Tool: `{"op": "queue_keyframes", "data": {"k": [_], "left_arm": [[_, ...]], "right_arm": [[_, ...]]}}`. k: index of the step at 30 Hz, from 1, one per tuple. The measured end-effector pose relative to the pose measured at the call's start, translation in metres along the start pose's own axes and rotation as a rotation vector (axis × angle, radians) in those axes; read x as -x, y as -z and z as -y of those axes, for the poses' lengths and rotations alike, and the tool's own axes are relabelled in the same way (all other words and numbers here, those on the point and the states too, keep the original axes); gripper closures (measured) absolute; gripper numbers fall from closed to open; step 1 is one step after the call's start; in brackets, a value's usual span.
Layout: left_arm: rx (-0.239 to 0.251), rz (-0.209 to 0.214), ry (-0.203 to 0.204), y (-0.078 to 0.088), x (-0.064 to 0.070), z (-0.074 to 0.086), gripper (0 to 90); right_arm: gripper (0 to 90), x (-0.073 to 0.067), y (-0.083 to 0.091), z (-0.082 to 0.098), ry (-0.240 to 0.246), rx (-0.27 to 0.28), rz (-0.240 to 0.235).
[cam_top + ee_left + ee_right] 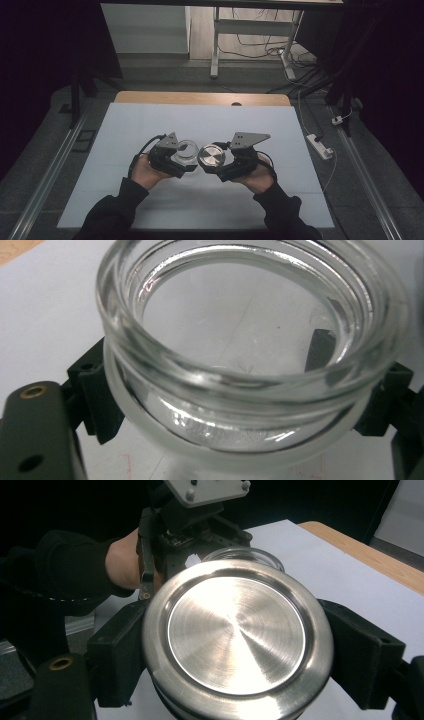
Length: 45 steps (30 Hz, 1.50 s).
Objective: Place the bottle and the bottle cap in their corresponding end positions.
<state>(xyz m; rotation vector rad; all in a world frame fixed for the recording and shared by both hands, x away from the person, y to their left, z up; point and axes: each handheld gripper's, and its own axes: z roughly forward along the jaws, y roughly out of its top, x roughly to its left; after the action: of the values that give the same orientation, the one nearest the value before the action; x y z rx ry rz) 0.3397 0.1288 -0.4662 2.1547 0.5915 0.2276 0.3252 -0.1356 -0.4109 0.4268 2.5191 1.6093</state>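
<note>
Left claw (186,159) is clenched on a clear glass jar (187,150): in the left gripper view the two black jaws press on opposite sides of the jar (250,365) just below its thick rim, mouth open and lidless, white sheet visible through the glass. Right claw (212,159) is clenched on a round brushed-metal lid (212,156); in the right gripper view the jaws clamp the lid (235,635) at its left and right edges, flat top facing the camera.

Landmark = jar. The lid sits just beside the jar on its right in the high view, edges very close; cannot tell if they touch. Both are held up off the white sheet (150,130) that covers the counter (200,97), roughly over the sheet's middle. The left hand (142,172) is behind and left of the jar, the right hand (260,175) right of it beyond the lid, both in dark sleeves coming in from the near edge.

In the right gripper view the jar (245,555) shows just behind the lid's top edge, with the left claw's body and grey plate (207,490) past it. A white power strip (320,145) lies on the floor well to the right of the jar, off the counter.
</note>
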Motion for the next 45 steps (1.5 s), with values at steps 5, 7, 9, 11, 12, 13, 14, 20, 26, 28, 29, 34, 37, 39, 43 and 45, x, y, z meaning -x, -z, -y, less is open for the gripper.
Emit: {"op": "queue_keyframes", "data": {"k": [5,7,9,11,12,13,14,20,26,28,29,34,37,39,43,45], "left_arm": [[0.013,-0.011,0.005,0.002,-0.003,-0.001,15.1],[0.016,-0.015,0.008,0.002,-0.003,-0.001,15.2],[0.021,-0.022,0.011,0.004,-0.005,-0.001,15.1],[0.024,-0.024,0.01,0.004,-0.006,-0.002,15.1],[0.025,-0.026,0.011,0.004,-0.006,-0.002,15.2],[0.025,-0.026,0.011,0.004,-0.006,-0.002,15.1],[0.024,-0.032,0.007,0.005,-0.007,-0.003,15.1],[0.032,-0.047,0.0,0.006,-0.01,-0.008,15.1],[0.04,-0.061,-0.006,0.007,-0.013,-0.013,15.1],[0.041,-0.064,-0.007,0.006,-0.014,-0.015,15.1],[0.041,-0.065,-0.009,0.005,-0.015,-0.016,15.1],[0.039,-0.067,-0.012,-0.001,-0.017,-0.019,15.1],[0.038,-0.066,-0.016,-0.004,-0.018,-0.02,15.1],[0.037,-0.066,-0.016,-0.005,-0.018,-0.021,15.1],[0.045,-0.066,-0.02,-0.009,-0.02,-0.025,15.1],[0.047,-0.065,-0.02,-0.01,-0.02,-0.026,15.1]], "right_arm": [[18.6,-0.002,0.001,0.001,-0.001,0.0,0.006],[18.6,-0.003,0.001,0.003,0.001,0.0,0.006],[18.5,-0.004,0.001,0.004,0.004,-0.003,0.011],[18.6,-0.005,0.002,0.005,0.004,-0.001,0.011],[18.6,-0.006,0.002,0.005,0.005,0.0,0.011],[18.5,-0.006,0.002,0.005,0.007,0.0,0.013],[18.6,-0.007,0.002,0.005,0.01,-0.001,0.015],[18.6,-0.013,0.001,0.008,0.02,-0.004,0.012],[18.6,-0.017,0.001,0.013,0.021,-0.008,0.01],[18.5,-0.019,0.0,0.015,0.021,-0.011,0.01],[18.6,-0.019,0.0,0.016,0.021,-0.013,0.009],[18.6,-0.022,-0.001,0.023,0.017,-0.025,0.01],[18.6,-0.023,0.0,0.027,0.009,-0.029,0.007],[18.6,-0.024,0.0,0.03,0.007,-0.029,0.009],[18.6,-0.027,-0.001,0.034,0.007,-0.029,0.007],[18.6,-0.028,-0.002,0.036,0.007,-0.031,0.005]]}}
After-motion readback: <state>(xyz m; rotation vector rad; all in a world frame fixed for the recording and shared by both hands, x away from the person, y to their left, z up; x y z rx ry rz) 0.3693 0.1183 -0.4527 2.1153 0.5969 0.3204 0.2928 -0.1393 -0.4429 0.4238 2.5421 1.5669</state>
